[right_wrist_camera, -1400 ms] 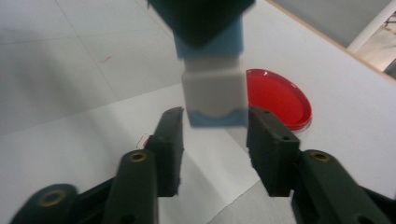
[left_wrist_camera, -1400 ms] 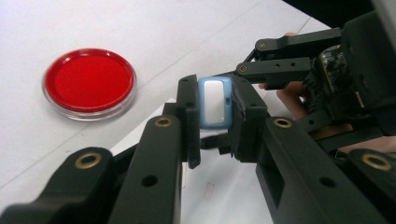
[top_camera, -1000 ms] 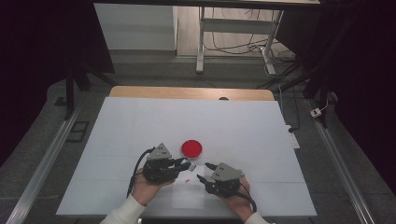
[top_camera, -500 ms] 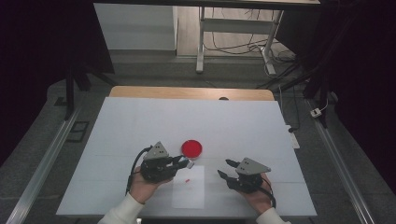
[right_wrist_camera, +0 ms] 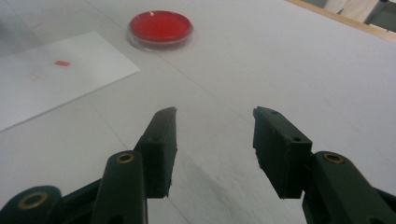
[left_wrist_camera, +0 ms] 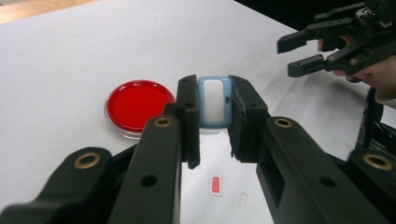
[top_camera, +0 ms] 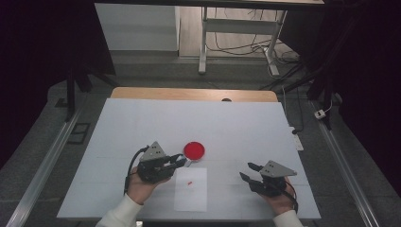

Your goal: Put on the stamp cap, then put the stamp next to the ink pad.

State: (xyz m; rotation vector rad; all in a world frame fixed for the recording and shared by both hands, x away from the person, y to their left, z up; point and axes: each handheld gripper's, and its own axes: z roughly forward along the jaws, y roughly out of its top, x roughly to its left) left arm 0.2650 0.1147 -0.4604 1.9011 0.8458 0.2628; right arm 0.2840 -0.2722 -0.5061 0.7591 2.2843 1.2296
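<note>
From above, the right tool (top_camera: 249, 171) has drawn away toward the table's (top_camera: 236, 123) right side, leaving the left tool (top_camera: 178, 160) beside the red dish (top_camera: 194, 150). The left tool's own view shows it clamping a small blue-rimmed case (left_wrist_camera: 214, 101). The right tool's view shows its jaws empty, just narrowed slightly, so the handover looks done.

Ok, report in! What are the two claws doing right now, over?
Left gripper shut on blue stamp. Right gripper open, holding nothing. Red dish beside stamp, nothing in the way.
</note>
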